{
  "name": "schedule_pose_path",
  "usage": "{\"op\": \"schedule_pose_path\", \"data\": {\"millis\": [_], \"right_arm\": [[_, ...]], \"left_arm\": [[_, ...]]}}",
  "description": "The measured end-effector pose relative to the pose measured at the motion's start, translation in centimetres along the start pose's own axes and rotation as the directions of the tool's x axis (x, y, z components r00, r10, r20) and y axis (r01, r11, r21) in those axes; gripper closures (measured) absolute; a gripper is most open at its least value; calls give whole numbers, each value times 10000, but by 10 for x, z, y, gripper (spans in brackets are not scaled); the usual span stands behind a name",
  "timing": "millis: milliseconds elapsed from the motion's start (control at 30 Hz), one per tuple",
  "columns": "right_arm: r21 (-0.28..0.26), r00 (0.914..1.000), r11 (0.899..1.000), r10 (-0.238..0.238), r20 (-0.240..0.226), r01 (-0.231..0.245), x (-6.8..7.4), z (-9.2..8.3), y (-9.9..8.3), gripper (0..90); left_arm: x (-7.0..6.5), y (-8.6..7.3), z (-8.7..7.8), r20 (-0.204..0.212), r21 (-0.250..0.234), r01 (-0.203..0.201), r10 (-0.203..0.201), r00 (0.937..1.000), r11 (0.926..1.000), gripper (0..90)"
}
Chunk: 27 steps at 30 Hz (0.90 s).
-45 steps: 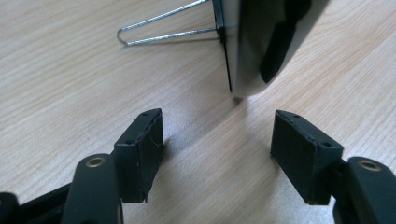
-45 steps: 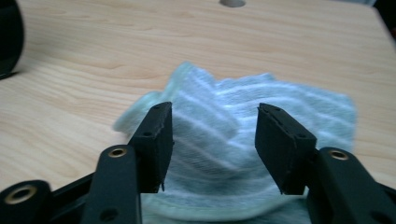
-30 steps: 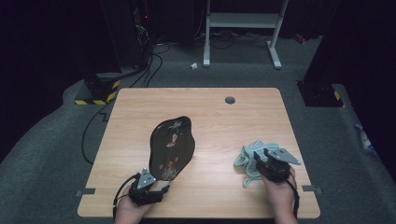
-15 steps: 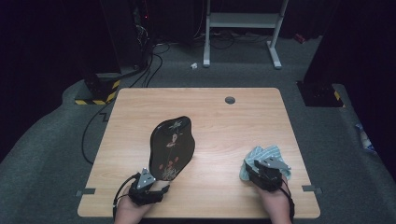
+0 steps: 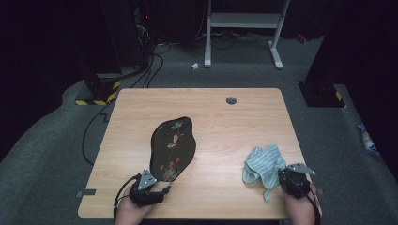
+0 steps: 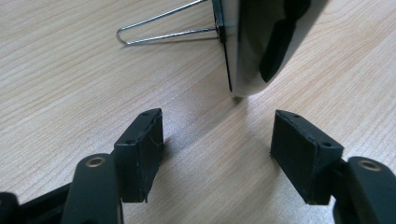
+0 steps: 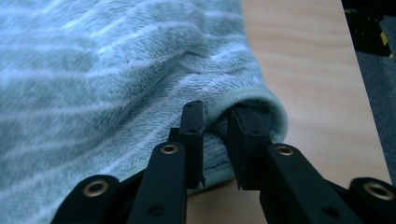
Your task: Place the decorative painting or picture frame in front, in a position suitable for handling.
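Right gripper (image 7: pixel 215 122) has just been closing its jaws, and they now pinch a hemmed fold of the striped blue-green cloth (image 5: pixel 263 164), which sits bunched on the table near its right front corner. Left gripper (image 6: pixel 217 154) rests near the front edge with its jaws spread and nothing between them, just short of the lower end of the dark decorated tray (image 5: pixel 172 147); the left gripper view shows that tray standing propped on a thin wire stand (image 6: pixel 163 28), its glossy edge touching the wood. As I judge it, the work is at an early stage: the cloth is caught but not yet brought over to the tray, which stands well apart from it, and any wiping is yet to come. The wooden table (image 5: pixel 211 112) is pale, with a round cable hole (image 5: pixel 231 100) near the far edge. Around it lies grey carpet in a dim room, with cables (image 5: pixel 155 61), a yellow-and-black striped block (image 5: pixel 101 91) and a white metal frame (image 5: pixel 244 28) beyond.
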State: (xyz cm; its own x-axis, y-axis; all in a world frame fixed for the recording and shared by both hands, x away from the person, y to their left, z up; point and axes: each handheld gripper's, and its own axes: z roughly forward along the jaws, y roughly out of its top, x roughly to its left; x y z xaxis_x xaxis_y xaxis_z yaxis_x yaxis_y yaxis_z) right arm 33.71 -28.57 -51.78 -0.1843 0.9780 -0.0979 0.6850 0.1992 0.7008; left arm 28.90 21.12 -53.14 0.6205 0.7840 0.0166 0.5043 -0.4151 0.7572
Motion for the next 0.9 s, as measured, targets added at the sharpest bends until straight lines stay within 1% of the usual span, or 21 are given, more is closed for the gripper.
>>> {"op": "schedule_pose_path", "data": {"millis": [33, 67, 100, 133, 167, 200, 267, 300, 333, 400, 433, 467, 533, 567, 600, 633, 700, 733, 767, 800, 900], "right_arm": [[0, 10000, 10000, 0, 0, 0, 0, 0, 0, 741], [-15, 10000, 10000, -73, -16, 73, 0, 6, 6, 728], [-8, 9998, 9998, -186, -15, 186, 1, 14, 15, 709], [-7, 9996, 9997, -264, -11, 264, 3, 27, 28, 675], [-61, 9997, 9997, -233, -101, 233, 2, 34, 35, 662], [-61, 9997, 9997, -233, -101, 233, 2, 34, 35, 662], [-39, 9997, 9997, -227, -114, 227, 3, 48, 49, 646], [63, 9996, 9996, -283, -100, 283, 7, 50, 58, 605], [63, 9996, 9996, -283, -100, 283, 7, 50, 58, 605], [-350, 9988, 9983, -473, -145, 468, 15, 39, 67, 564], [-709, 9983, 9964, -496, -302, 473, 23, 28, 71, 536], [-1179, 9966, 9920, -536, -630, 459, 37, 14, 77, 495], [-1576, 9917, 9864, -643, -1115, 462, 55, 4, 81, 473], [-1576, 9917, 9864, -643, -1115, 462, 55, 4, 81, 473], [-1558, 9860, 9867, -711, -1511, 472, 71, 2, 81, 458], [-1471, 9837, 9875, -810, -1605, 573, 79, 4, 80, 458], [-1267, 9792, 9865, -1240, -1608, 1041, 90, 9, 72, 474], [-1267, 9792, 9865, -1240, -1608, 1041, 90, 9, 72, 474], [-1120, 9769, 9864, -1377, -1632, 1204, 94, 11, 67, 481], [-897, 9731, 9854, -1582, -1674, 1448, 95, 14, 55, 491], [-831, 9701, 9850, -1638, -1793, 1510, 90, 11, 43, 499]], "left_arm": [[0, 0, 0, 0, 0, 0, 0, 10000, 10000, 348], [0, 0, 0, -1, -1, 1, -1, 10000, 10000, 348], [0, 0, 0, 1, 1, 4, -4, 10000, 10000, 348], [0, 0, 0, 3, -7, 3, -3, 10000, 10000, 349], [0, 0, 0, 7, -3, 11, -11, 10000, 10000, 349], [0, 0, 0, 7, -3, 11, -11, 10000, 10000, 350], [0, 0, 0, 31, -8, 37, -37, 10000, 10000, 349], [1, 0, 0, 72, 6, 35, -35, 10000, 10000, 350], [1, 0, 0, 72, 6, 35, -35, 10000, 10000, 350], [1, 0, 0, 85, 12, 38, -38, 10000, 10000, 350], [1, 0, 0, 72, 17, 14, -14, 10000, 10000, 350], [1, 0, 0, 95, 21, 15, -15, 10000, 10000, 350], [1, 0, 0, 106, 17, 13, -13, 9999, 10000, 349], [1, 0, 0, 106, 17, 13, -13, 9999, 10000, 348], [1, 0, 0, 112, 10, -5, 5, 9999, 10000, 348], [1, 0, 0, 104, 15, -18, 18, 9999, 10000, 348], [1, 0, 0, 113, 13, -23, 23, 9999, 10000, 347], [1, 0, 0, 113, 13, -23, 23, 9999, 10000, 346], [1, 0, 0, 125, 12, -24, 24, 9999, 10000, 346], [1, 0, 0, 140, 10, -17, 17, 9999, 10000, 346], [1, 0, 0, 149, 10, -22, 22, 9999, 10000, 346]]}}
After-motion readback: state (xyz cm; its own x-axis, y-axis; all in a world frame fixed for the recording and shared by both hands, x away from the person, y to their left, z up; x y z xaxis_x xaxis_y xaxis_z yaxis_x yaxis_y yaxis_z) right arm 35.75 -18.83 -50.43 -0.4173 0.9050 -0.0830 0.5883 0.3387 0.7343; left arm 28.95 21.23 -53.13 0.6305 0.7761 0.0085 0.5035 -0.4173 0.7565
